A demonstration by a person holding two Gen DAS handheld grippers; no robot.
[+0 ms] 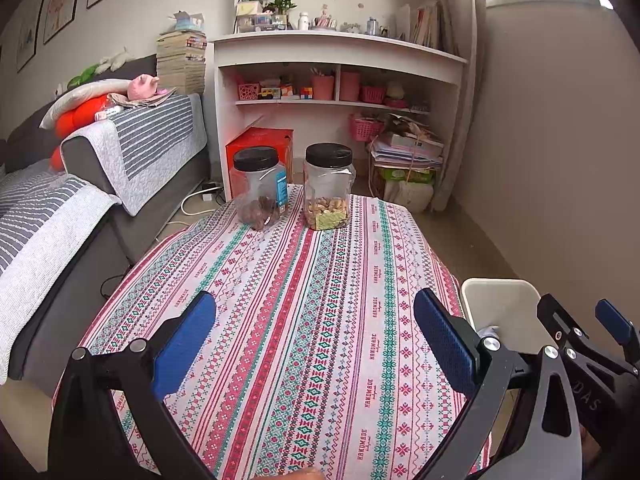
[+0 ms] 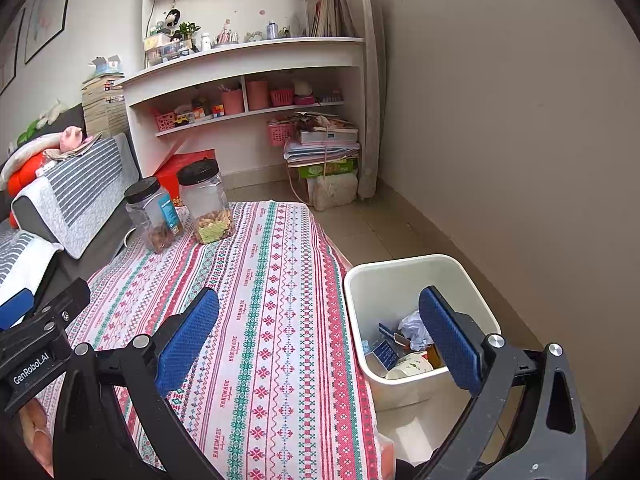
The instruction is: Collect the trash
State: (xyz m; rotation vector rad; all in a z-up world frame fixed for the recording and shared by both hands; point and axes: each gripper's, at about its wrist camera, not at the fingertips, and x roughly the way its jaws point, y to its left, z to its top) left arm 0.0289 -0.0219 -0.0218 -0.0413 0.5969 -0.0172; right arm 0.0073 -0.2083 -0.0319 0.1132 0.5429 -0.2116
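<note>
A white trash bin stands on the floor at the table's right edge. It holds crumpled paper, small boxes and a cup. Its rim also shows in the left wrist view. My left gripper is open and empty above the patterned tablecloth. My right gripper is open and empty, with its right finger over the bin and its left finger over the tablecloth. The right gripper also appears at the right edge of the left wrist view.
Two clear jars with black lids stand at the table's far end, both holding snacks. A grey sofa with striped covers runs along the left. A white shelf unit and stacked papers stand behind.
</note>
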